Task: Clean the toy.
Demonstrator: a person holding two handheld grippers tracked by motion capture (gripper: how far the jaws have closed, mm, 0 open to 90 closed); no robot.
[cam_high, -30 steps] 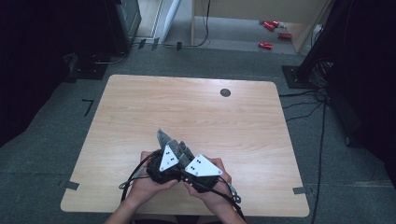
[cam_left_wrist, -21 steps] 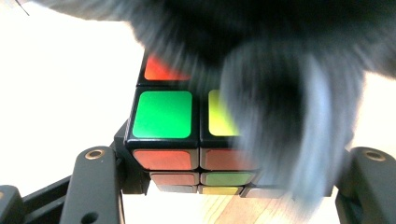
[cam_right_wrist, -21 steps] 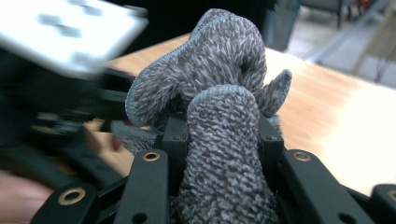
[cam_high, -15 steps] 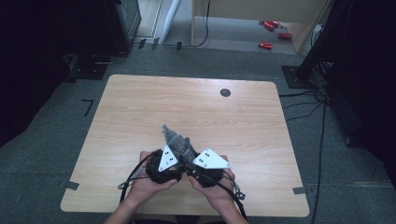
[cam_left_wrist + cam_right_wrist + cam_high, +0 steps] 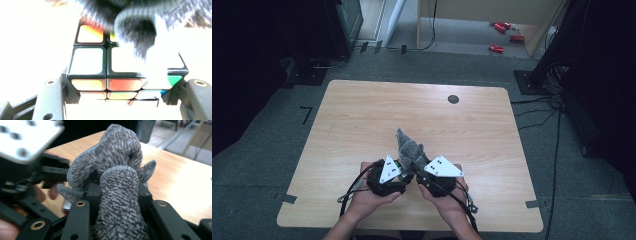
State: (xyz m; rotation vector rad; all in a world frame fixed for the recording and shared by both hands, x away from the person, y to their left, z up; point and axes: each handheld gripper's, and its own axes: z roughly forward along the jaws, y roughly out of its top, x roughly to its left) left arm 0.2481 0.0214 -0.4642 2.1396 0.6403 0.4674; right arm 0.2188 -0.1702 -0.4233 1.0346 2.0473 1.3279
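Low over the near middle of the wooden table (image 5: 362, 110), my left gripper (image 5: 403, 169) is shut on a colour-tile puzzle cube (image 5: 100, 65); its jaws clamp the cube's two sides in the left gripper view. My right gripper (image 5: 416, 164) sits right beside it, shut on a grey knitted cloth (image 5: 408, 147). In the right gripper view the cloth (image 5: 117, 170) bulges up between the jaws of the right gripper (image 5: 116, 192). A fold of the cloth (image 5: 135, 22) lies over the cube's far top edge and hides part of it.
A small black round cap (image 5: 453, 99) sits in the tabletop at the far right. Dark floor surrounds the table, with cables (image 5: 542, 107) on the right, red items (image 5: 502, 27) at the back and black equipment (image 5: 342, 25) at the far left.
The right gripper with the cloth has edged slightly away from the person, and the cloth now stands a little farther over the cube. The left gripper has stayed put.
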